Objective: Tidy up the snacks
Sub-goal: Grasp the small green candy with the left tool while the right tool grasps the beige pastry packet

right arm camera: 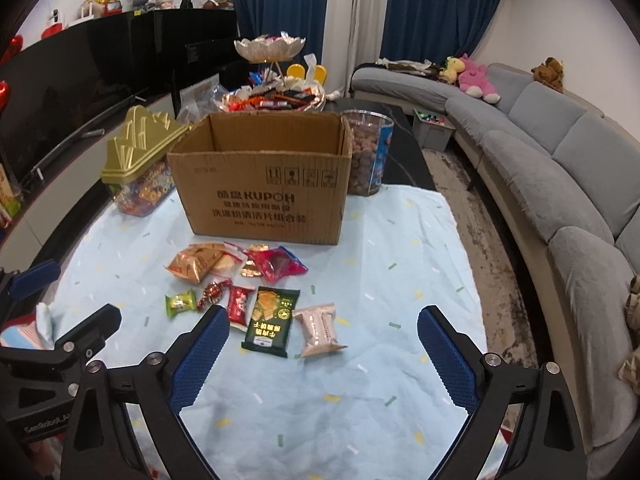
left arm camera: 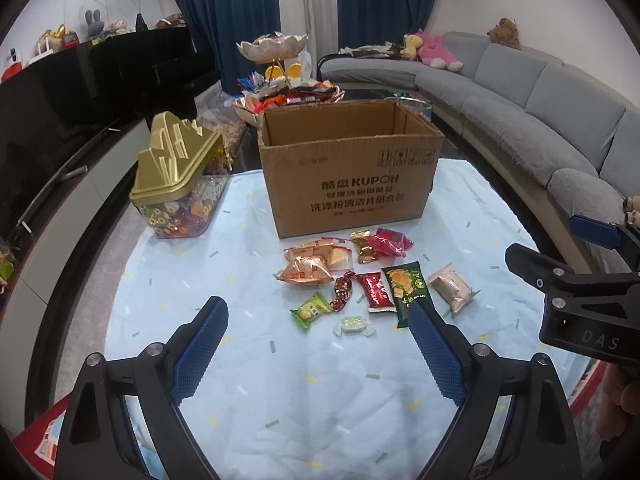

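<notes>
An open brown cardboard box (left arm camera: 348,168) (right arm camera: 264,184) stands on the light blue cloth. Several wrapped snacks lie in front of it: a dark green cracker pack (left arm camera: 408,290) (right arm camera: 274,322), a pale pink pack (left arm camera: 452,286) (right arm camera: 320,330), a red pack (left arm camera: 374,290) (right arm camera: 240,304), a small green candy (left arm camera: 312,310) (right arm camera: 180,302), a pale green sweet (left arm camera: 354,326) and orange packs (left arm camera: 308,266) (right arm camera: 196,262). My left gripper (left arm camera: 318,330) is open above the cloth just short of the snacks. My right gripper (right arm camera: 322,338) is open too, with the green and pink packs seen between its fingers, not touched.
A clear candy jar with a gold lid (left arm camera: 176,184) (right arm camera: 138,172) stands left of the box. A clear tub of nuts (right arm camera: 370,152) is behind the box's right side. A tiered snack stand (left arm camera: 280,76) sits further back. A grey sofa (right arm camera: 552,184) curves along the right.
</notes>
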Action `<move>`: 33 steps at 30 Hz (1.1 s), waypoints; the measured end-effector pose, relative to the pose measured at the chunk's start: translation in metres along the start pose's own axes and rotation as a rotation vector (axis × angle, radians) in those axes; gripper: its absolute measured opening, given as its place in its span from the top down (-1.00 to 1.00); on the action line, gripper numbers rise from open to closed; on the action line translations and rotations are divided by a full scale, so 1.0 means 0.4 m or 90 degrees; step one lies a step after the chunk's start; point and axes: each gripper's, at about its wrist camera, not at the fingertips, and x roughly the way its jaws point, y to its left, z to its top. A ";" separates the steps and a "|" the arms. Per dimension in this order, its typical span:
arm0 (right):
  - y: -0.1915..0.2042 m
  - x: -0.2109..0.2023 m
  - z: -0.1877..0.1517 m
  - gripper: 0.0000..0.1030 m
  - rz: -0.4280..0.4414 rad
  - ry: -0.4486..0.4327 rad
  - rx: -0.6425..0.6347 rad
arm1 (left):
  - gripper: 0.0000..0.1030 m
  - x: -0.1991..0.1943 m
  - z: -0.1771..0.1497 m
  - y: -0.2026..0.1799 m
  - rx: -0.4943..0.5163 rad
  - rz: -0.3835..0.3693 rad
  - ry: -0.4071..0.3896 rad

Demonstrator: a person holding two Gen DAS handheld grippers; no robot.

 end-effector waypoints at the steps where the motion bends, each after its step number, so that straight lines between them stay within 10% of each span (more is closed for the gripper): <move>1: -0.002 0.011 -0.002 -0.84 0.002 0.003 -0.002 | -0.80 0.009 0.000 -0.003 -0.002 -0.003 0.002; 33: -0.008 0.282 -0.074 -0.38 0.030 0.087 -0.040 | -0.34 0.323 -0.082 -0.072 -0.020 -0.019 0.125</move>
